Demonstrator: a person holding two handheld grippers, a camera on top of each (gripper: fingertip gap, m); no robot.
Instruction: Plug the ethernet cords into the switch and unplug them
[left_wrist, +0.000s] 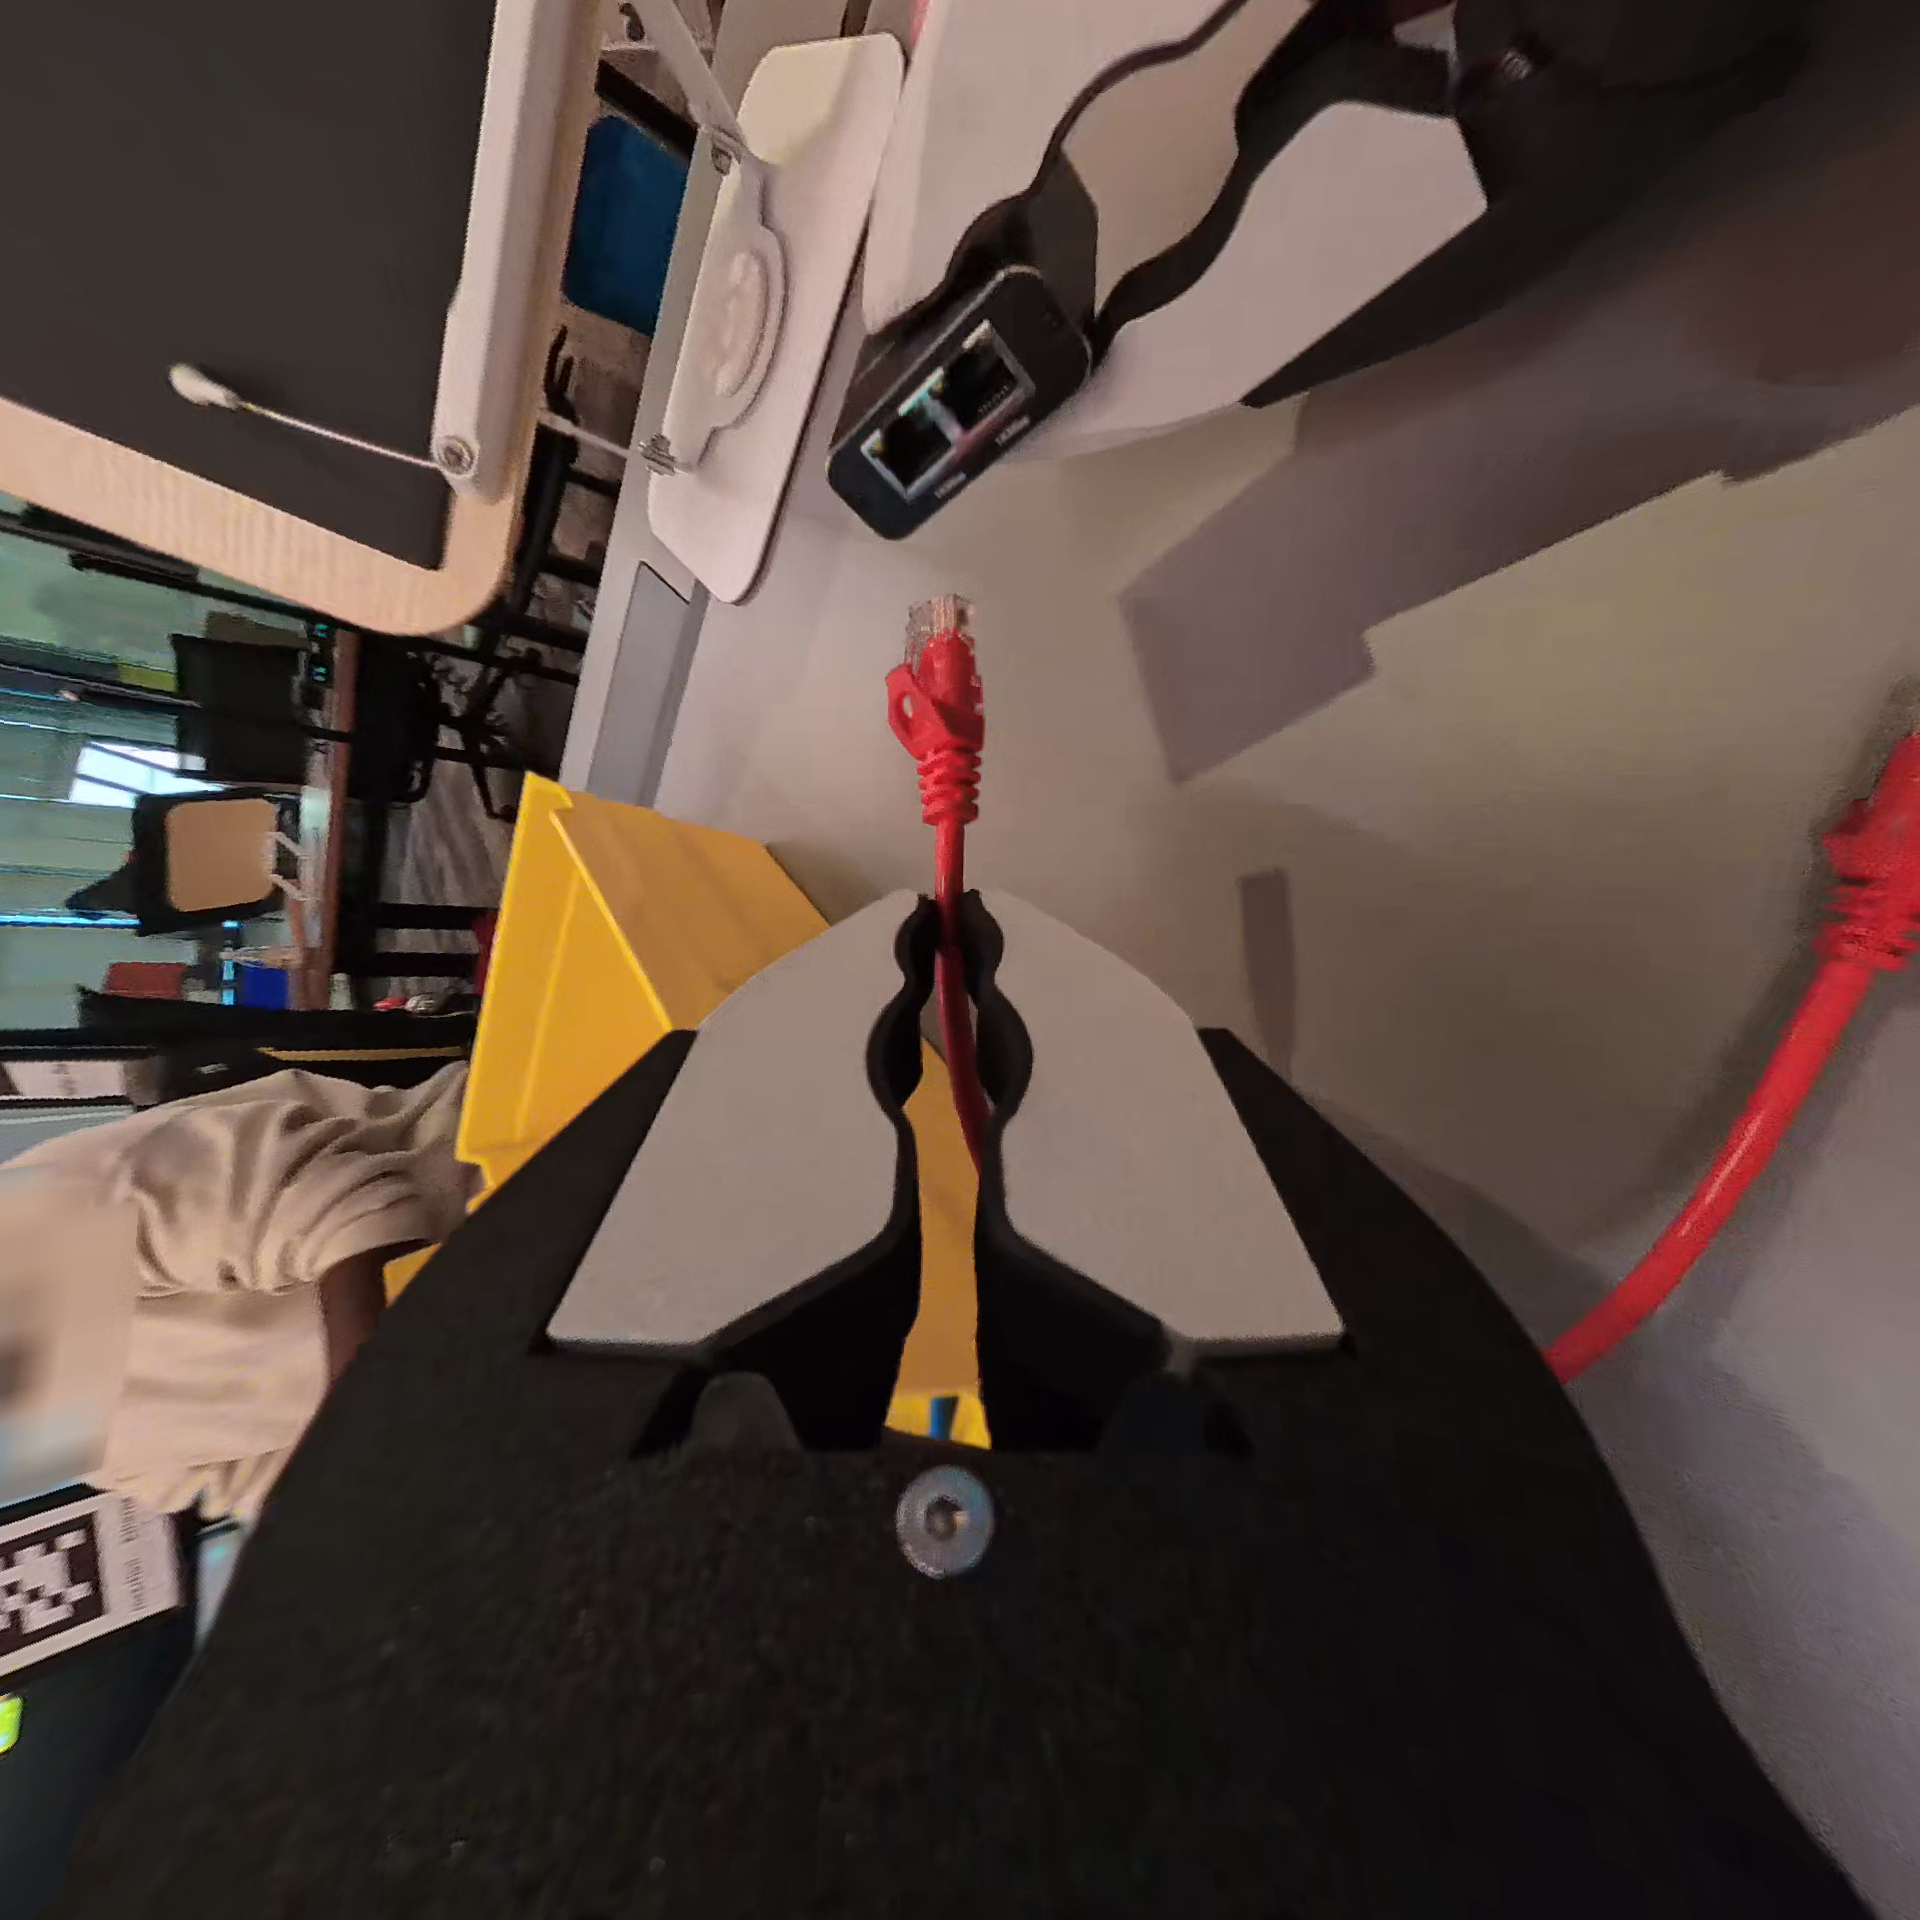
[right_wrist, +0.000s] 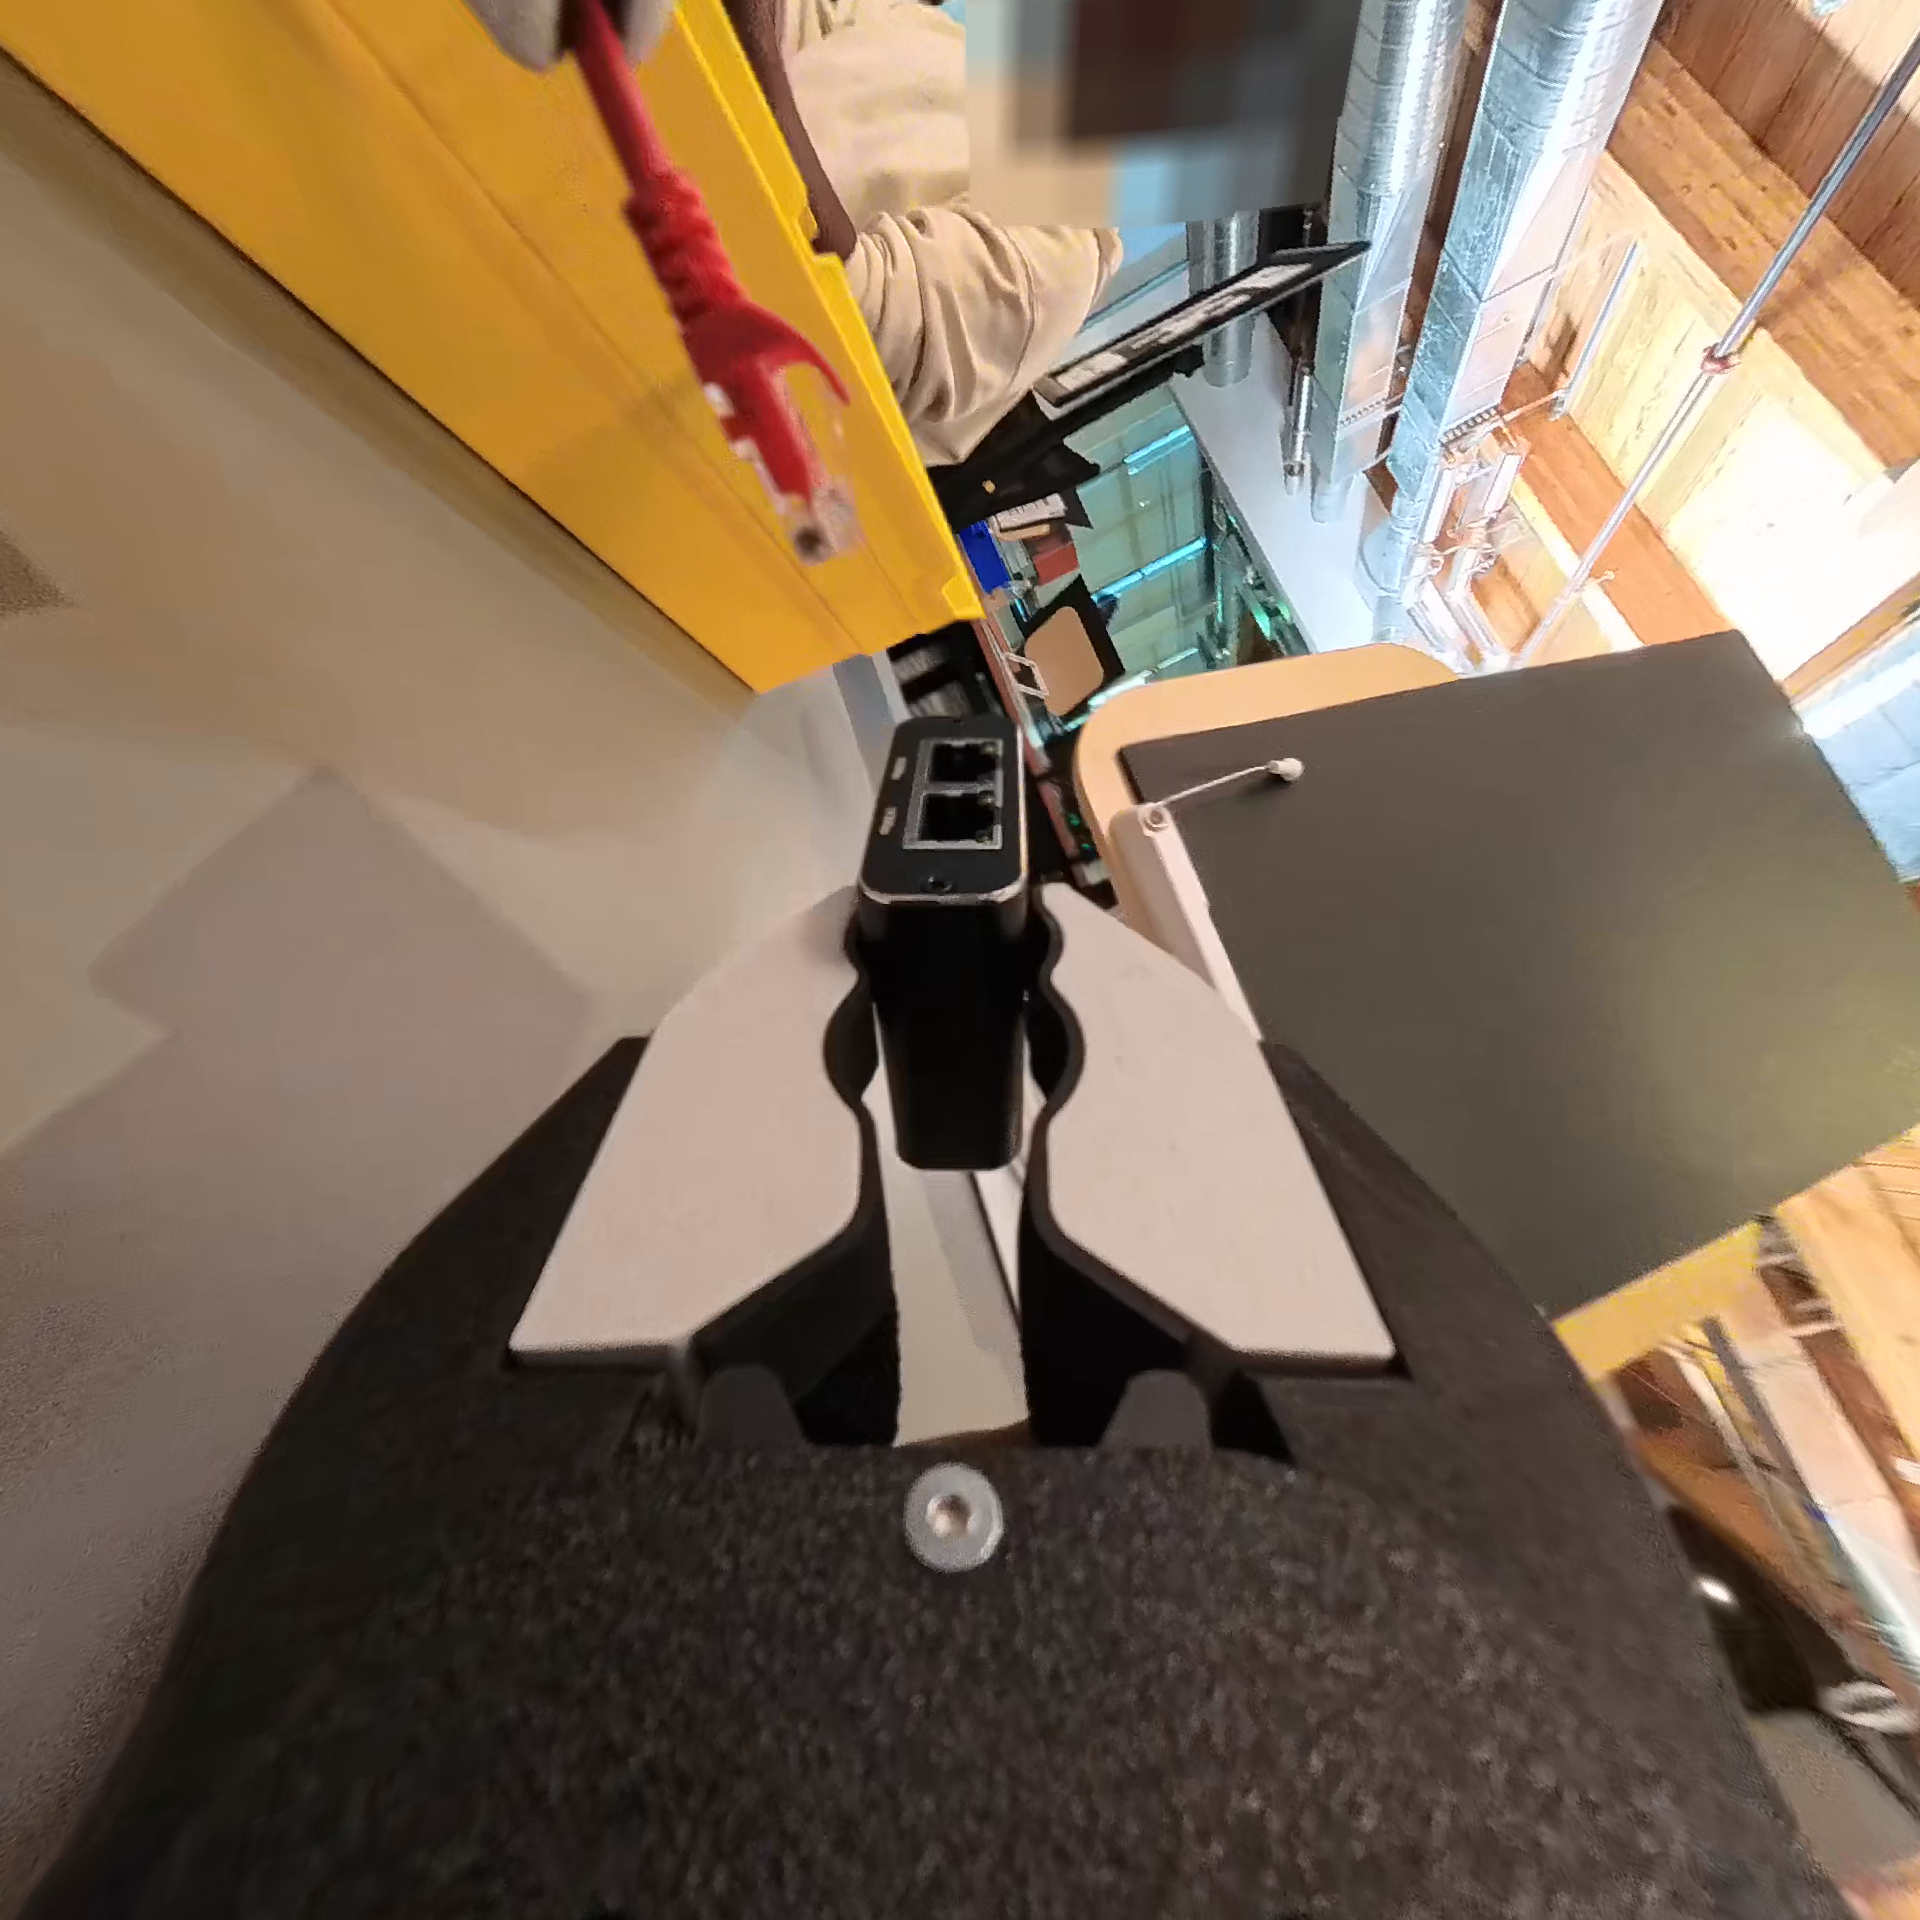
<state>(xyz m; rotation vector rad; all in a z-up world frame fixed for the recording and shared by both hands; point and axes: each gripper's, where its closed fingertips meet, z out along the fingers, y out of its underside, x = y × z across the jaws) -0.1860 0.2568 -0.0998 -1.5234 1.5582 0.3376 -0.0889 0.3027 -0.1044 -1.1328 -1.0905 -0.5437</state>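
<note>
The red plug (left_wrist: 940, 675) sticks out ahead of the left gripper (left_wrist: 948, 914), clear tip forward, and its long axis runs straight on from the fingers. The left fingers are pinched nearly closed on the red cord (left_wrist: 961, 1039) a little way behind the plug's boot. Ahead and slightly to the side sits the small black switch (left_wrist: 951, 410), its two ports open and facing back toward the plug. There's a gap between tip and ports; nothing is seated yet, both sockets look empty.

The switch is in the air too. The right gripper (right_wrist: 948, 935) has it clamped across its narrow body, fingers closed snug on both sides, port end poking out past the fingertips. From the right wrist view the plug (right_wrist: 758, 416) hangs off to the upper left, angled toward the ports rather than lined up. So the job ahead looks like an alignment one: swing plug and socket onto the same line, then push. Which way the plug's latch faces relative to the socket I can't quite tell; it's a bit blurred.

A second red cord (left_wrist: 1766, 1091) lies loose on the pale table (left_wrist: 1455, 935), its plug near the frame edge. A yellow bin (left_wrist: 623, 935) stands beside the left gripper, a sleeve (left_wrist: 229, 1247) behind it. Further off: a wood-edged black board (right_wrist: 1507, 935) and silver ducts (right_wrist: 1455, 260).
</note>
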